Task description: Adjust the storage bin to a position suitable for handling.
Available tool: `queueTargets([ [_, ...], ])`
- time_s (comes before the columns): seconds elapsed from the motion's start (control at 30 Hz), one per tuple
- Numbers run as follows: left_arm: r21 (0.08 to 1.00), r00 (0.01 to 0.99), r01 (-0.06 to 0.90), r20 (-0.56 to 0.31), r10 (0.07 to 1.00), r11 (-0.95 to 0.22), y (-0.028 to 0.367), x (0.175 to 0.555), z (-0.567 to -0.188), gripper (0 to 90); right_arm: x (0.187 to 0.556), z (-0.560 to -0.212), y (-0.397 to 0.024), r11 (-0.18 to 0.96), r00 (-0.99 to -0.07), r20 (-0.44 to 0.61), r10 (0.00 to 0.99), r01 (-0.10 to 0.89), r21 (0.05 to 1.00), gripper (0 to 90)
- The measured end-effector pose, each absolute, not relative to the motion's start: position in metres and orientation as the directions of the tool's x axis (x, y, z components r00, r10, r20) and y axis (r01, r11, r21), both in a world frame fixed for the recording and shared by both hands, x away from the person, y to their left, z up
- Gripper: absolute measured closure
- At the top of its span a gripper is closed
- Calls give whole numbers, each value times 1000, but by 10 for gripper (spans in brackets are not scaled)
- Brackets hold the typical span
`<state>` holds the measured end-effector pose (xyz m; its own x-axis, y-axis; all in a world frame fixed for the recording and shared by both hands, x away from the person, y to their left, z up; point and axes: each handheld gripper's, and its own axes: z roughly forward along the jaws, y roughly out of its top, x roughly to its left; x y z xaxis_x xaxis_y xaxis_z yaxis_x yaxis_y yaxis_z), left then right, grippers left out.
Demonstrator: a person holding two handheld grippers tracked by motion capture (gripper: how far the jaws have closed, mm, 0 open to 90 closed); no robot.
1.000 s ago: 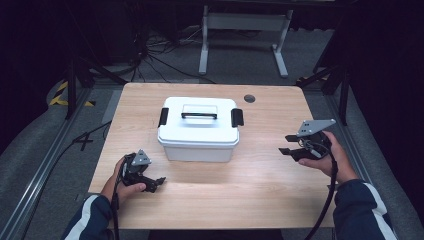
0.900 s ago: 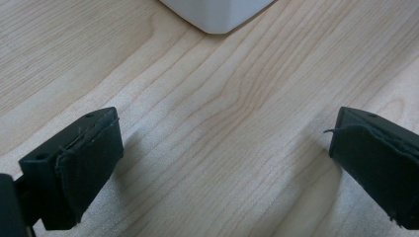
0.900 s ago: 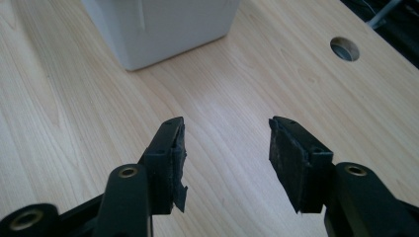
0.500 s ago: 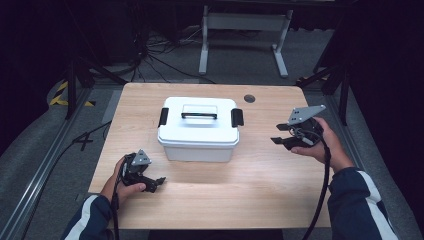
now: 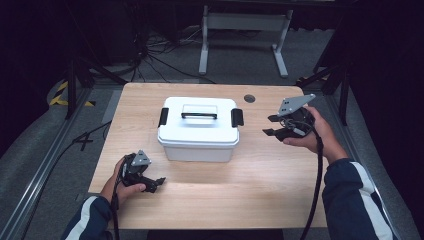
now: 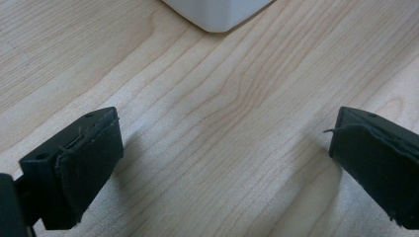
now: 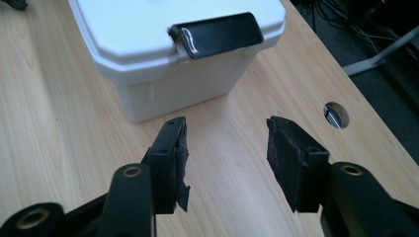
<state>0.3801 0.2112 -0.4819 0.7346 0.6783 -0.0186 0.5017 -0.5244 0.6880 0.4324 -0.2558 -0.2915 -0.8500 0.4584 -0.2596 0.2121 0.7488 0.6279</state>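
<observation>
The wooden table [image 5: 260,185] in front of me is the biggest thing here, pale and grained, with a small round cable hole [image 5: 249,98] near its far edge. A white plastic box [image 5: 198,130] sits a little past the middle of it, lid on, with a flat handle [image 5: 199,111] lying on top and a black latch on each short side: the left latch [image 5: 163,117] and the right latch [image 5: 237,117]. Both latches lie flat against the lid.

My right hand [image 5: 312,134] holds the right gripper [image 5: 270,125] above the table, just to the right of the box, pointing at the box's right end. Its jaws stand apart with nothing between them; in the right gripper view [image 7: 225,148] the right latch [image 7: 217,33] lies straight ahead, and the box is near but not touched.

My left hand [image 5: 122,187] rests the left gripper [image 5: 159,182] low on the table near my edge, in front of the box's left corner and apart from it. Its jaws are spread wide over bare wood [image 6: 222,143], with a white corner of the box [image 6: 217,12] at the top of that gripper's own view.
</observation>
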Motion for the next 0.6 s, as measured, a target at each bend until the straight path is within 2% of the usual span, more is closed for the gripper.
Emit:
queueTargets([
  [0.6, 688, 736, 499, -16, 677, -526, 211, 380, -482, 6, 451, -275, -208, 789, -878, -287, 383, 150, 596, 507],
])
